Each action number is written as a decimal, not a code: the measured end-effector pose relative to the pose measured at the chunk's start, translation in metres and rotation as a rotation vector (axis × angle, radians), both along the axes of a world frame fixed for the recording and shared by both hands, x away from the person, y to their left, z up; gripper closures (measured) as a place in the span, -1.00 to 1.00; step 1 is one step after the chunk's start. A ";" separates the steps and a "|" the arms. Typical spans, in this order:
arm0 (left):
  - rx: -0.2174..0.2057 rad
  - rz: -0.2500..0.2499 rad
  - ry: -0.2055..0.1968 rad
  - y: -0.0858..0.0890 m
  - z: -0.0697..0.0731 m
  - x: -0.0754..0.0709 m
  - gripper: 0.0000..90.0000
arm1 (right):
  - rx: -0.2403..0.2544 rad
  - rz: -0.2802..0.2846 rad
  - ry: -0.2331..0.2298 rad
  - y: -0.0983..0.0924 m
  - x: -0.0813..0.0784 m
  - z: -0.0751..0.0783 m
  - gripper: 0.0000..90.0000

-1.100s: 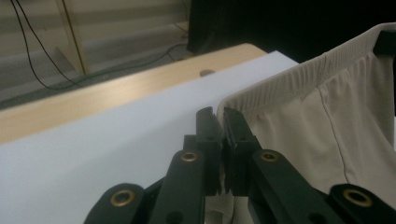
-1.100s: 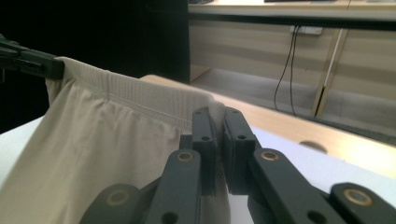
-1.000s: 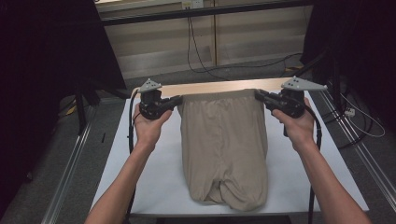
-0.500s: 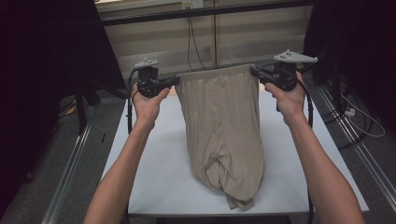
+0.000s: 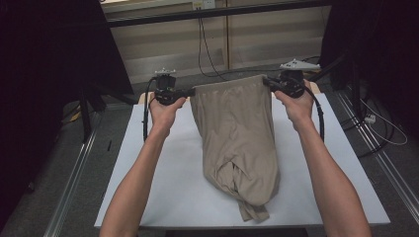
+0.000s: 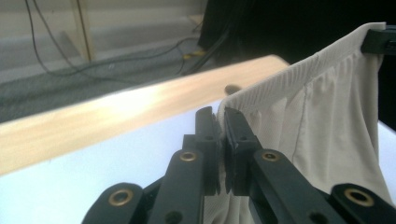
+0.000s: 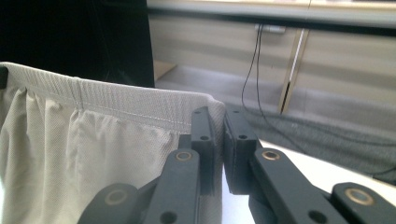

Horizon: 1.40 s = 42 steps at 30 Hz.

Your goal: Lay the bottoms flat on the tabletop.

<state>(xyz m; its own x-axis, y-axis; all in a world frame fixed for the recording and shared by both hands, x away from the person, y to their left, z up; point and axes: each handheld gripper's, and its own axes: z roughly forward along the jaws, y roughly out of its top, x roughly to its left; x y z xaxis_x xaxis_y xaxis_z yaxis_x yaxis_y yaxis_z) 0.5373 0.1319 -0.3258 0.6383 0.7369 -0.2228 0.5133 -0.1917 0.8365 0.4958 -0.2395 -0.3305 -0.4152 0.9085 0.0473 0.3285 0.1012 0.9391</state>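
A pair of beige shorts (image 5: 237,143) hangs by its elastic waistband between my two grippers, above the white table (image 5: 148,177). My left gripper (image 5: 190,92) is shut on the waistband's left corner. My right gripper (image 5: 267,81) is shut on its right corner. The leg ends lie bunched on the table near the front edge. In the left gripper view the jaws pinch the shorts (image 6: 322,116) at the left gripper (image 6: 220,114), with the other gripper's jaw at top right. In the right gripper view the right gripper (image 7: 217,112) clamps the ribbed band of the shorts (image 7: 93,135).
A pale wooden strip (image 6: 116,112) runs along the table's far edge. Beyond it are a grey floor, trailing cables (image 5: 207,49) and a beige wall panel. Metal rails (image 5: 74,182) flank the table on both sides, and dark curtains stand left and right.
Both grippers have lifted the waistband up and away from the person. The shorts went from lying flat to hanging, and the legs have slid and bunched near the front edge.
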 end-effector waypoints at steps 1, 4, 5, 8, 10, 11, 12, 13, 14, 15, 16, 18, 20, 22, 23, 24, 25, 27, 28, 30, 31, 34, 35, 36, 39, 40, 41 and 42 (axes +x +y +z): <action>0.003 0.003 0.008 0.000 -0.004 0.001 0.90 | -0.009 -0.003 0.014 0.001 0.001 -0.005 0.88; 0.019 0.010 0.024 -0.001 -0.014 0.005 0.90 | -0.013 -0.008 0.036 0.003 0.005 -0.017 0.88; 0.019 0.009 0.033 -0.002 -0.018 0.007 0.89 | -0.014 -0.013 0.043 0.004 0.006 -0.021 0.88; 0.026 0.017 0.040 -0.004 -0.027 0.010 0.86 | -0.033 -0.028 0.069 0.004 0.012 -0.031 0.86; 0.035 0.050 0.040 -0.007 -0.033 0.011 0.65 | -0.047 -0.050 0.079 0.004 0.015 -0.035 0.76; 0.046 0.079 0.040 -0.008 -0.036 0.011 0.41 | -0.051 -0.064 0.085 0.004 0.016 -0.036 0.63; 0.045 0.090 0.053 -0.007 -0.041 0.010 0.14 | -0.057 -0.084 0.099 0.004 0.017 -0.039 0.41; 0.047 0.082 0.061 -0.006 -0.044 0.009 0.12 | -0.046 -0.095 0.120 0.003 0.018 -0.041 0.36; 0.046 0.079 0.061 -0.005 -0.046 0.007 0.05 | -0.031 -0.088 0.130 0.002 0.017 -0.042 0.32; 0.052 0.082 0.062 -0.004 -0.049 0.005 -0.05 | -0.025 -0.084 0.129 0.001 0.015 -0.043 0.28; 0.054 0.077 0.065 -0.002 -0.052 0.001 -0.13 | -0.016 -0.082 0.131 0.001 0.012 -0.044 0.24; 0.059 0.055 0.069 0.001 -0.057 -0.006 -0.22 | 0.004 -0.044 0.133 0.001 0.004 -0.045 0.17; 0.059 0.043 0.057 0.005 -0.061 -0.017 -0.29 | 0.013 0.003 0.128 0.005 -0.010 -0.044 0.15; 0.056 0.026 0.053 0.010 -0.065 -0.030 -0.32 | 0.035 0.062 0.114 0.009 -0.028 -0.045 0.17; 0.055 0.017 0.053 0.011 -0.068 -0.037 -0.35 | 0.025 0.092 0.119 0.012 -0.038 -0.046 0.20; 0.058 0.010 0.049 0.011 -0.070 -0.045 -0.36 | 0.007 0.116 0.120 0.015 -0.049 -0.047 0.26; 0.058 0.001 0.043 0.011 -0.071 -0.053 -0.36 | -0.001 0.148 0.121 0.018 -0.059 -0.049 0.36; 0.055 -0.025 0.036 0.010 -0.073 -0.072 -0.36 | -0.025 0.214 0.127 0.026 -0.085 -0.054 0.56; 0.059 -0.044 0.034 0.009 -0.073 -0.079 -0.36 | -0.015 0.237 0.122 0.029 -0.097 -0.057 0.69; 0.076 -0.089 0.021 0.005 -0.072 -0.098 -0.34 | -0.018 0.281 0.130 0.034 -0.118 -0.062 0.82; 0.089 -0.124 0.022 0.003 -0.072 -0.110 -0.34 | -0.028 0.297 0.128 0.037 -0.129 -0.066 0.88; 0.105 -0.170 0.010 0.000 -0.072 -0.134 -0.30 | -0.041 0.360 0.146 0.045 -0.166 -0.076 0.93; 0.109 -0.185 0.011 -0.001 -0.073 -0.142 -0.30 | -0.042 0.376 0.148 0.047 -0.173 -0.078 0.92; 0.120 -0.206 0.017 -0.003 -0.074 -0.151 -0.30 | -0.043 0.384 0.152 0.049 -0.183 -0.080 0.90; 0.133 -0.259 0.011 -0.009 -0.078 -0.171 -0.29 | -0.049 0.413 0.173 0.056 -0.207 -0.085 0.73; 0.133 -0.278 0.008 -0.010 -0.079 -0.177 -0.29 | -0.053 0.420 0.178 0.058 -0.213 -0.086 0.66; 0.131 -0.289 0.007 -0.011 -0.080 -0.182 -0.26 | -0.055 0.430 0.182 0.059 -0.219 -0.088 0.60; 0.120 -0.319 0.014 -0.013 -0.081 -0.189 -0.21 | -0.055 0.434 0.187 0.060 -0.222 -0.089 0.54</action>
